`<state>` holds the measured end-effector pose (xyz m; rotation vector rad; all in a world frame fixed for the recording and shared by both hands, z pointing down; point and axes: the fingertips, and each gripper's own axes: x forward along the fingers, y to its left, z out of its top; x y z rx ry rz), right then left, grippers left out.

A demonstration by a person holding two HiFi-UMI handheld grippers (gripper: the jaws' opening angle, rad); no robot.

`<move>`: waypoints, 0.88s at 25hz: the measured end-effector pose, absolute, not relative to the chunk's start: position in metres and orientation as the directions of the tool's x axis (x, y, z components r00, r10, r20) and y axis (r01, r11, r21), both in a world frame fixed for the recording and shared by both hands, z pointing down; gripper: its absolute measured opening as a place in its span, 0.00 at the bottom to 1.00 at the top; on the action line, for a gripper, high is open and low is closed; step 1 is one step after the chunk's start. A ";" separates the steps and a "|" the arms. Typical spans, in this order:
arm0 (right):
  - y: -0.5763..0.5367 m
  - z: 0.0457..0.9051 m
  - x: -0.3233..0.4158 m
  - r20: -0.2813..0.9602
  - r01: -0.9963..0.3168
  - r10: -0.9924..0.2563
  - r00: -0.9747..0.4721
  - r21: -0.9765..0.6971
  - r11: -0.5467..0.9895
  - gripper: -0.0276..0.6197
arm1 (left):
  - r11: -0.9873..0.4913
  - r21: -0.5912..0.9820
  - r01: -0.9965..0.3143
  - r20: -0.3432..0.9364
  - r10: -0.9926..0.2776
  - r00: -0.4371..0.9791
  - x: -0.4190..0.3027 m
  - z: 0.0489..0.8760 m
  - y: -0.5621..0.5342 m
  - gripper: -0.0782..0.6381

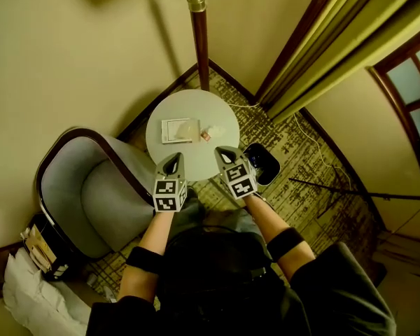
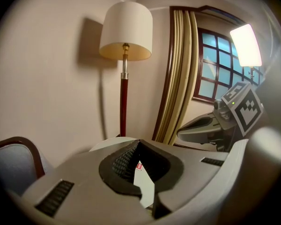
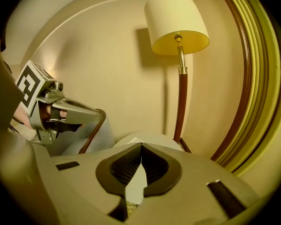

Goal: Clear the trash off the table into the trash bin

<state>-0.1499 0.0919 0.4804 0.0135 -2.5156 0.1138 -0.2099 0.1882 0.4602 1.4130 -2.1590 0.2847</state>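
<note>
round table (image 1: 189, 107): pale top, carries a flat white paper (image 1: 178, 129), a crumpled clear wrapper (image 1: 214, 129) and a small red scrap (image 1: 205, 136) too small to identify. trash bin (image 1: 264, 165): dark, on the carpet just right of the table, near side hidden behind the right gripper (image 1: 226, 154). left gripper (image 1: 173, 158): jaws pressed together, nothing between them; right likewise. both hover at the table's near rim, apart from the trash. floor lamp (image 1: 200, 40): shade cut off at top. armchair (image 1: 91, 194): left of table.
</note>
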 end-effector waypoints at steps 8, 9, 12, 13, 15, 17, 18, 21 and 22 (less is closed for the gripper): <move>0.080 0.508 -0.157 0.631 -0.038 0.012 -0.775 -0.065 0.997 0.09 | 0.427 0.134 -0.894 0.571 -0.771 -0.283 -0.213 0.478 0.181 0.11; 0.077 0.514 -0.159 0.639 -0.038 0.008 -0.769 -0.058 0.998 0.09 | 0.432 0.129 -0.893 0.574 -0.766 -0.288 -0.216 0.485 0.182 0.11; 0.068 0.536 -0.166 0.667 -0.045 -0.014 -0.745 -0.029 0.999 0.10 | 0.437 0.134 -0.890 0.583 -0.761 -0.286 -0.221 0.502 0.179 0.11; 0.064 0.545 -0.169 0.676 -0.049 -0.022 -0.736 -0.020 0.999 0.10 | 0.436 0.141 -0.889 0.585 -0.761 -0.280 -0.221 0.505 0.176 0.11; 0.057 0.562 -0.174 0.695 -0.057 -0.032 -0.718 -0.012 0.998 0.11 | 0.437 0.148 -0.887 0.590 -0.759 -0.275 -0.224 0.515 0.172 0.11; 0.052 0.580 -0.178 0.714 -0.063 -0.031 -0.699 -0.018 0.998 0.17 | 0.438 0.157 -0.885 0.599 -0.755 -0.267 -0.224 0.526 0.167 0.11; 0.050 0.590 -0.181 0.723 -0.066 -0.028 -0.690 -0.025 0.998 0.21 | 0.437 0.165 -0.884 0.603 -0.754 -0.260 -0.225 0.530 0.164 0.11; 0.041 0.621 -0.192 0.747 -0.070 -0.019 -0.664 -0.037 0.997 0.31 | 0.444 0.170 -0.880 0.614 -0.746 -0.258 -0.232 0.550 0.157 0.11; 0.039 0.631 -0.195 0.754 -0.069 -0.017 -0.657 -0.037 0.997 0.31 | 0.448 0.168 -0.878 0.617 -0.743 -0.260 -0.235 0.558 0.156 0.11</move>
